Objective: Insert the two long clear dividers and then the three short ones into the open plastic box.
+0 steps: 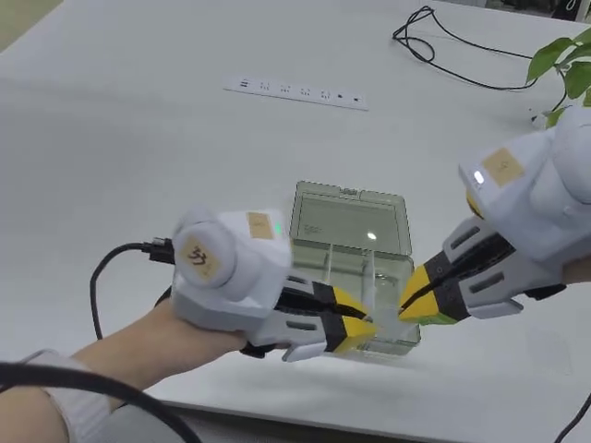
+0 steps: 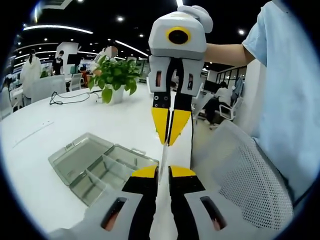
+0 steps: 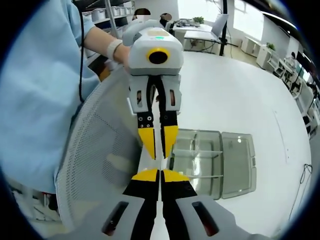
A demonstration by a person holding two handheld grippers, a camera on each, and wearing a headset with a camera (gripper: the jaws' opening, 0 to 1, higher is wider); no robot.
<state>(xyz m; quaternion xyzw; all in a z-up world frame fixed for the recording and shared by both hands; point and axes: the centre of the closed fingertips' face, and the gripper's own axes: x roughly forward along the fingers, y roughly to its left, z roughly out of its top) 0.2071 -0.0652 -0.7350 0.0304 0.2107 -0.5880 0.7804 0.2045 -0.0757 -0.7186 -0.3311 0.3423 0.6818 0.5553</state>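
Box: the clear rectangular plastic box (image 1: 392, 348) sits on the white tabletop (image 1: 138, 138), with its hinged clear lid (image 1: 351, 221) flopped open flat on the far side; a few clear partitions (image 1: 368, 268) are already standing inside and split it into compartments

Piece in hand: a thin clear plastic divider strip (image 2: 164, 155), seen edge-on. It's just a faint sliver in the head view, but the left gripper view shows it nicely, running from one pair of yellow tips straight to the other

Left gripper: the left gripper (image 1: 365, 323) comes in over the box's near-left side, tips pressed together on one end of the strip

Right gripper: the right gripper (image 1: 413, 306) comes in from the box's right side, tips squeezed onto the other end, so both are pinching the same piece

Where the strip is: over the near-right part of the box; honestly can't tell if its lower edge is down inside or hanging above

Head view gives: a white power strip (image 1: 295, 92) well beyond the lid, and a black cable loop (image 1: 411, 44) further back to the right

Gripper views add: a white mesh chair back (image 2: 245, 175) on the box's near side, the person's light blue shirt (image 2: 285, 100), and a leafy green potted plant (image 2: 112, 75) on the table beyond the box
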